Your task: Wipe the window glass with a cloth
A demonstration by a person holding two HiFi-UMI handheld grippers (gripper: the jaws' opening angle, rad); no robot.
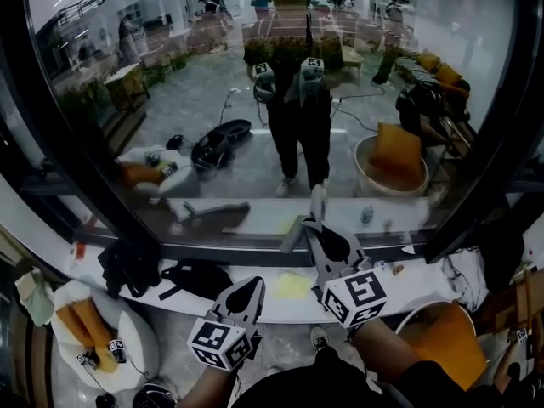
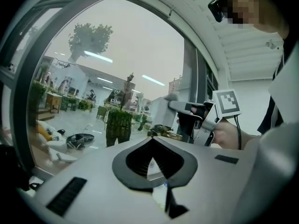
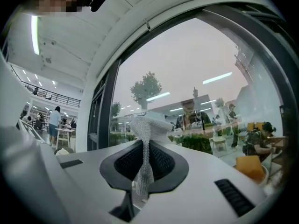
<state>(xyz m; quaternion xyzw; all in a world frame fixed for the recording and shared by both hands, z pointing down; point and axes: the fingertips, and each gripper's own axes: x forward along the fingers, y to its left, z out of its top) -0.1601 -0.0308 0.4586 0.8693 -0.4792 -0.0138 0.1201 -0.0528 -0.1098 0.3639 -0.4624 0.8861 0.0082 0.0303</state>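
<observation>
The window glass (image 1: 255, 100) fills the head view and mirrors a person holding both grippers. My right gripper (image 1: 325, 243) points up at the pane, shut on a pale mesh cloth (image 1: 317, 204). In the right gripper view the cloth (image 3: 150, 124) is pinched between the jaws (image 3: 144, 144) and fans out above their tips, with the glass (image 3: 196, 69) just beyond. Whether cloth and pane touch I cannot tell. My left gripper (image 1: 244, 296) hangs lower and nearer to me, shut with nothing in it (image 2: 152, 143). Its view shows the right gripper (image 2: 196, 118) and cloth (image 2: 162, 110).
A white sill (image 1: 399, 289) runs below the pane, carrying a black bag (image 1: 200, 277) and a yellow pad (image 1: 293, 286). Black frame bars (image 1: 85, 168) slant at both sides. A white round seat with orange cushions (image 1: 93, 338) stands lower left, an orange-lined tub (image 1: 442, 330) lower right.
</observation>
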